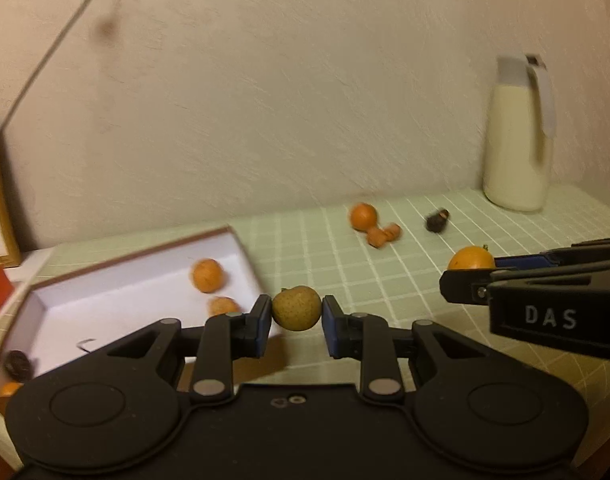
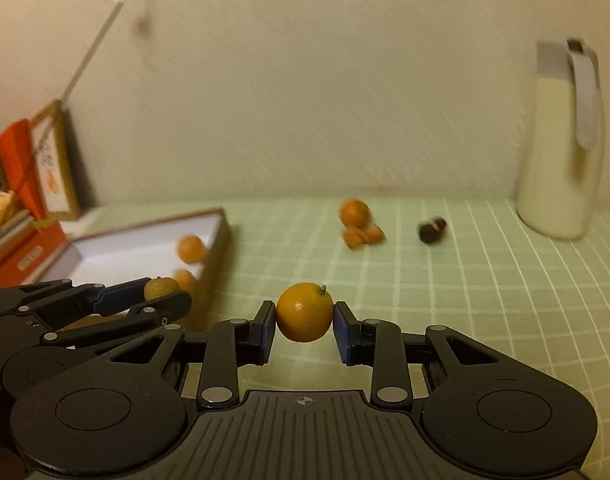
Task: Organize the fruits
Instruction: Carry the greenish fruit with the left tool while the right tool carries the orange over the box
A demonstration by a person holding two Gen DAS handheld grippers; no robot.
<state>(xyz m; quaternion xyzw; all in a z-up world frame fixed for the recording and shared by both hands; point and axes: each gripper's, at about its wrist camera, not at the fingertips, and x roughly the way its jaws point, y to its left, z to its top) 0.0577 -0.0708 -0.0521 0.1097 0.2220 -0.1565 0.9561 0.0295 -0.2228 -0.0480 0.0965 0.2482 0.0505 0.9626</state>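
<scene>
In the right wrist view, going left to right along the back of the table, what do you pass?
Orange box → white tray → orange fruit with small orange pieces in front → dark fruit → cream jug.

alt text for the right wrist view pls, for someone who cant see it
The right hand-held gripper is shut on an orange fruit above a green checked tablecloth. At left, the left hand-held gripper holds a greenish fruit near a white box with orange fruits inside. More fruit and a cream jug stand by the wall.
</scene>
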